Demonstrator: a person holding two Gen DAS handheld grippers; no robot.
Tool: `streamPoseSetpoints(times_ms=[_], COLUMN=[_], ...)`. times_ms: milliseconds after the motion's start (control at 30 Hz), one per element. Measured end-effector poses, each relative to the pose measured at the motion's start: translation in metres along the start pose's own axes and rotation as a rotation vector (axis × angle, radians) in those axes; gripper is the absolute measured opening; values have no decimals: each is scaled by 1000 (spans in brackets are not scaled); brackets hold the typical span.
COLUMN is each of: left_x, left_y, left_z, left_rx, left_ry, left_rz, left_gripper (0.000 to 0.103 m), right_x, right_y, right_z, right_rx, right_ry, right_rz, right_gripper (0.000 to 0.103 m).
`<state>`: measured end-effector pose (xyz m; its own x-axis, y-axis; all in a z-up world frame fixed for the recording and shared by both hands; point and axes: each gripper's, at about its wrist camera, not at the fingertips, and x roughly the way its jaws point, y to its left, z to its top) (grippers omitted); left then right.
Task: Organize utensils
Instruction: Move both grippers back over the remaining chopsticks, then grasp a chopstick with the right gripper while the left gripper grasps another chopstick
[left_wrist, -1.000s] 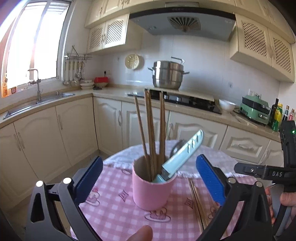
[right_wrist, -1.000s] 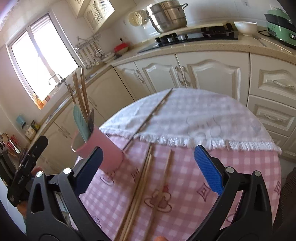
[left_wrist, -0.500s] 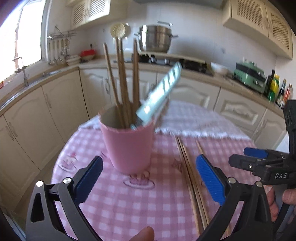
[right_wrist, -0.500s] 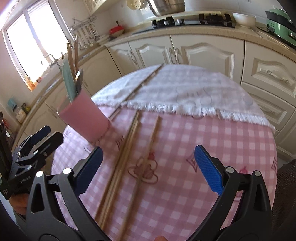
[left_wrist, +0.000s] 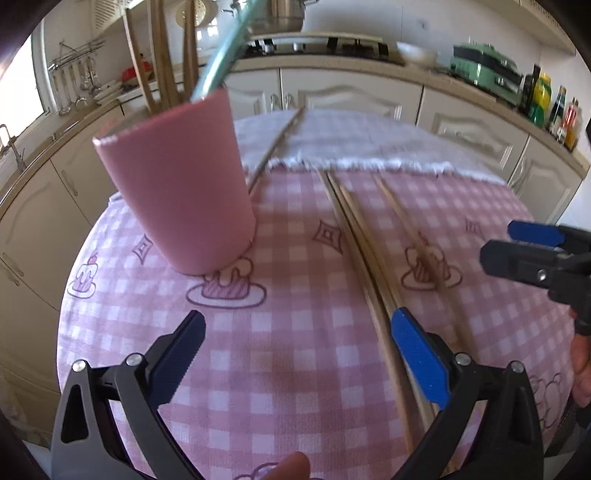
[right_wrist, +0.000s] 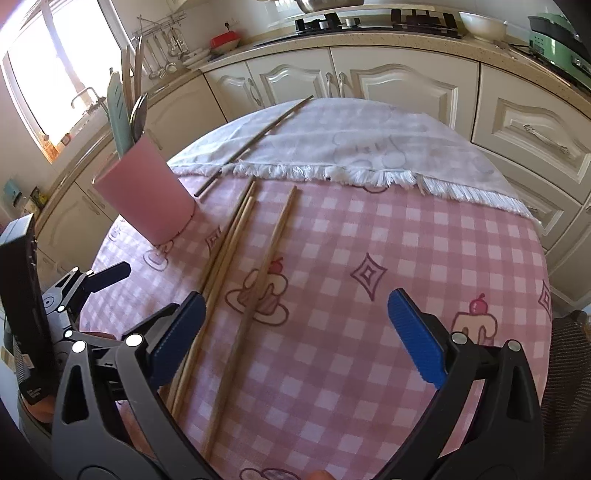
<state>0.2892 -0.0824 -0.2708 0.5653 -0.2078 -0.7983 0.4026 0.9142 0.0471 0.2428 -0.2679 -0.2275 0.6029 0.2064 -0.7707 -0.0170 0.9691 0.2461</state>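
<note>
One pink cup (right_wrist: 146, 199) at ten o'clock on the round table, upright on the pink checked tablecloth (right_wrist: 369, 332). Inside: several wooden chopsticks (left_wrist: 162, 62), a pale green handled utensil (right_wrist: 117, 110) and a metal spoon (right_wrist: 138, 112), all standing handle-down or leaning against the rim, tips toward twelve o'clock. Seen from the left wrist, green utensil slanting toward one o'clock over the rim.

Three loose wooden chopsticks (right_wrist: 221, 266) flat on the cloth, just right of the cup: two side by side and touching, a third (right_wrist: 266, 273) a little apart toward three o'clock. Long axes running from six o'clock up to twelve, far tips near the fringe of a white cloth (right_wrist: 351, 147) laid over the far half of the table. One thinner dark stick (right_wrist: 258, 136) across that white cloth, slanting from seven to one o'clock, lower end close behind the cup.

Left gripper (left_wrist: 295, 354) low over the near edge, jaws wide, nothing between them; its right pad over the paired chopsticks. Right gripper (right_wrist: 295, 332) likewise spread wide and empty, single chopstick running between its pads, paired ones beside its left pad.

Beyond the table: cream cabinets (right_wrist: 388, 85), a hob (right_wrist: 376, 22), a green appliance (left_wrist: 484, 70), bottles (left_wrist: 554, 110) at two o'clock, hanging ladles (right_wrist: 162, 51) by the window.
</note>
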Motion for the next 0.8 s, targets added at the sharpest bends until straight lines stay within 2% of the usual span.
streamPoseSetpoints(times_ms=[200,367,433,467,500,567,633,667,733,800], left_x=[7,15,16,17,17,18,20,21,21,19], left_y=[-3,-1,2,3,3,4,4,4,3,-1], left_z=[2,7,8,9,9,10,12,13,16,18], left_rx=[6,-6,-26,-31,-31,-34,-42,-47,-60,-41], left_ry=[18,37,42,44,44,44,45,47,47,45], left_rz=[-8,38,28,27,29,34,33,31,1,-11], left_gripper=[99,99,99,99,99,99,98,97,82,71], right_x=[5,16,19,22,25,25,25,26,27,26], right_y=[6,22,26,27,27,32,39,45,55,56], right_z=[-4,-9,-11,-12,-13,-14,-15,-17,-22,-23], right_rx=[-27,-85,-97,-101,-102,-130,-149,-177,-231,-236], right_ry=[24,56,62,69,80,67,72,75,74,80], right_rz=[-29,-68,-75,-72,-77,-104,-76,-83,-95,-88], right_gripper=[97,97,94,89,74,56,29,26,15,13])
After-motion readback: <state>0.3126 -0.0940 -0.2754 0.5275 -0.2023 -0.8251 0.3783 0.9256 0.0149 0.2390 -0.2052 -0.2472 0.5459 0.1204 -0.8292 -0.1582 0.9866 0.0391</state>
